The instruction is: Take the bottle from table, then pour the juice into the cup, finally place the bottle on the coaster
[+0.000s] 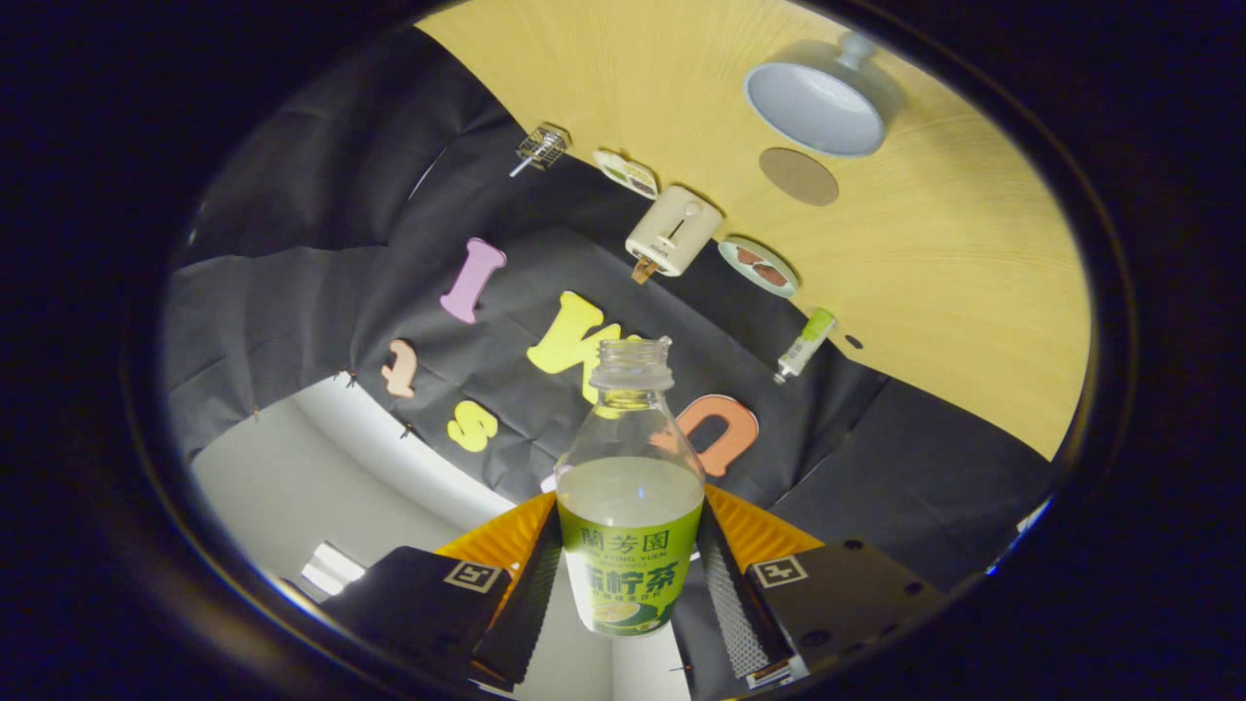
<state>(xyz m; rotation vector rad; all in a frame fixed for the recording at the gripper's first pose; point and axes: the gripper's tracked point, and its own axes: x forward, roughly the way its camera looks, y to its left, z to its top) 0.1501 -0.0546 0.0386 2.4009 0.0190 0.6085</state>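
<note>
Clear plastic bottle (pixel 630 497), uncapped and part full of juice, sits clamped between the gripper (pixel 631 574) fingers, its base cut off. Beyond, cup (pixel 816 105) and coaster (pixel 798 176) lie side by side on the wooden table (pixel 954 282).

Clear glossy plastic bottle (pixel 630 487), matt wood-grain table (pixel 973 282), glossy cup (pixel 816 105)

Bottle (pixel 631 516) between tongs (pixel 631 574); coaster (pixel 798 176) beside cup (pixel 816 107) on table (pixel 973 273).
</note>
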